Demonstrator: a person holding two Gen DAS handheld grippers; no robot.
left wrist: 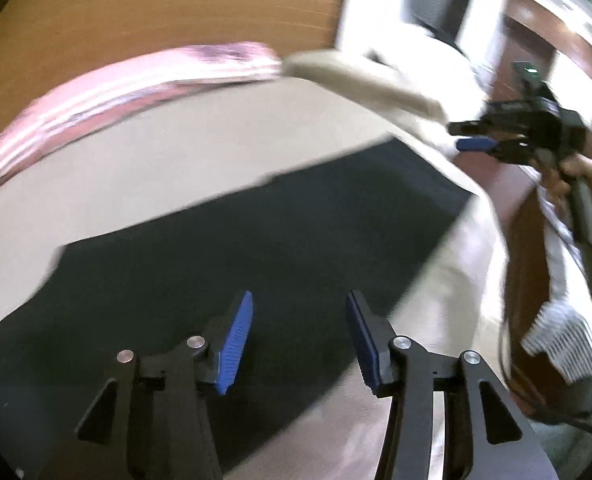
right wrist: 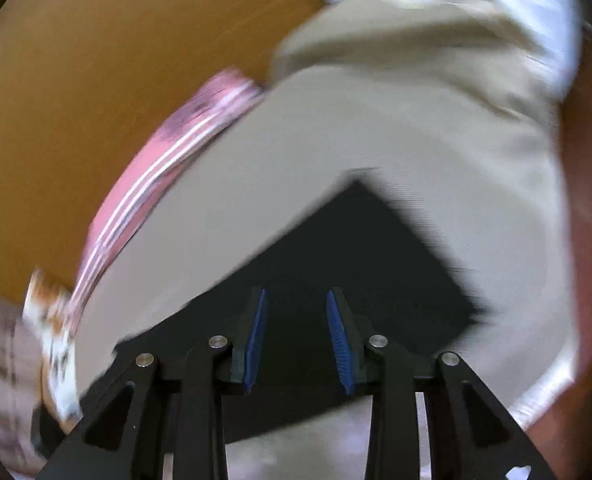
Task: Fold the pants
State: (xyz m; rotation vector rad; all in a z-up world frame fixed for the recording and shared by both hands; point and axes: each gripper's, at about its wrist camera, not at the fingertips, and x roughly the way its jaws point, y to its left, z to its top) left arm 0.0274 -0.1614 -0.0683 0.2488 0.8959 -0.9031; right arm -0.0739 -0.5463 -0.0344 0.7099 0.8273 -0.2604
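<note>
Black pants (left wrist: 256, 248) lie flat on a beige bed sheet (left wrist: 156, 160), folded into a long dark strip. My left gripper (left wrist: 299, 304) is open and empty, held over the pants with its blue pads apart. The right gripper (left wrist: 476, 138) shows in the left wrist view at the far right, above the sheet; its jaws are blurred there. In the right wrist view the right gripper (right wrist: 296, 300) is open and empty above the pants (right wrist: 356, 272), near one squared end. Both views are motion-blurred.
A pink striped cloth (left wrist: 116, 92) runs along the far edge of the bed (right wrist: 156, 168). A beige pillow (left wrist: 356, 76) lies at the head. A wooden wall (left wrist: 156, 8) stands behind. The bed edge drops off at right (left wrist: 492, 248).
</note>
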